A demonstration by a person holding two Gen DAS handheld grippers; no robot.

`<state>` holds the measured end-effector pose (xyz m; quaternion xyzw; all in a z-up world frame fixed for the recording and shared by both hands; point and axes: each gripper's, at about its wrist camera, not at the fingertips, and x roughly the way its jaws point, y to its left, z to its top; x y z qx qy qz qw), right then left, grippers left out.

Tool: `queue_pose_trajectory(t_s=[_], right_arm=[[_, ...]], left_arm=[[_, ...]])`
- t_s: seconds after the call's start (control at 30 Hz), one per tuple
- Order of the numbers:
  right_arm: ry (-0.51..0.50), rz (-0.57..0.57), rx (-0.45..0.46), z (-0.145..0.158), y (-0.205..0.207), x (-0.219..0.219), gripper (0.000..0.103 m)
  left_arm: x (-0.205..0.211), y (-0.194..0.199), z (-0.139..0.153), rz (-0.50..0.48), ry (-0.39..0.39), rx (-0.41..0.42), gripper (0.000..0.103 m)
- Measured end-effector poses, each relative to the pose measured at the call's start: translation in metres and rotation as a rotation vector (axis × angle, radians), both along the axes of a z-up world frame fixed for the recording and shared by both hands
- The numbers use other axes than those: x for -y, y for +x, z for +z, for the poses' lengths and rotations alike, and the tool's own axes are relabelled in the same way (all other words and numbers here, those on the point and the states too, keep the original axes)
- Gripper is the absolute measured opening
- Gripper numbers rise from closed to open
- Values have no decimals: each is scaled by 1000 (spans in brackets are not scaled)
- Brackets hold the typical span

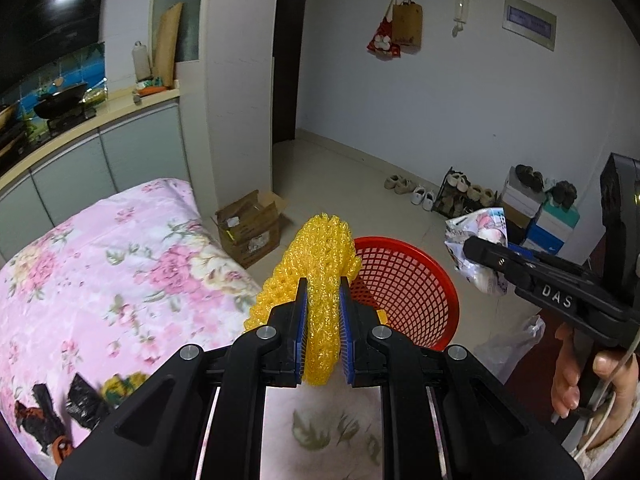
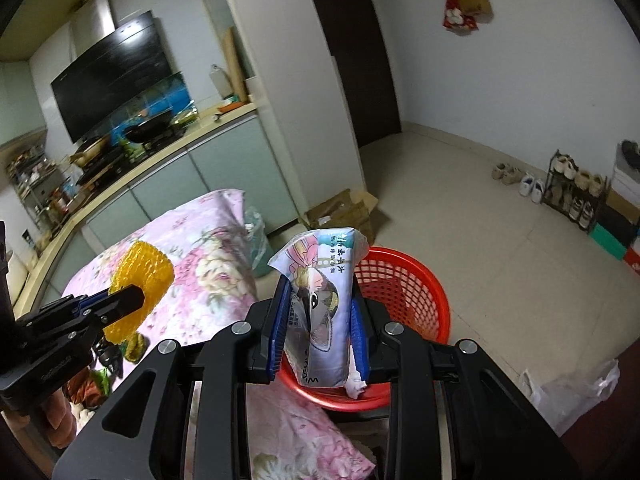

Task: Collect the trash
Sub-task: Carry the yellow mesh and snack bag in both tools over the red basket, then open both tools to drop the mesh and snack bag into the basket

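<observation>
Yellow foam net [image 1: 320, 280] clamped between blue pads of left hand-held gripper [image 1: 323, 334], held beside rim of red mesh basket [image 1: 408, 280]. Printed snack wrapper [image 2: 322, 312] pinched in right hand-held gripper [image 2: 320, 340], held above basket. Black scraps [image 1: 60, 412] seen on floral-covered tabletop [image 1: 120, 260].
</observation>
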<state>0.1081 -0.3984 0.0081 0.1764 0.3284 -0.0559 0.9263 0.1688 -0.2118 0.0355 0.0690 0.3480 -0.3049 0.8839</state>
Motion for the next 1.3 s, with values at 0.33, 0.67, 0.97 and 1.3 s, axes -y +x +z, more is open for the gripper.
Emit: queue_pose_trajectory(t_s=[0.33,0.67,0.97,1.3], right_arm=[[33,-61,-71,-25,10,23,27],[69,-70,-139,-48,19,36,28],[110,-74,-215,-79,36,39,28],[138,-105,-222,-86,36,46,42]], left_arm=[[48,18,-28,-41,56,-60,13],[75,38,-67,-65,100,-178,13],[101,47,-95,-88,107,-279,13],[109,52,-100,-93,98,-271,32]])
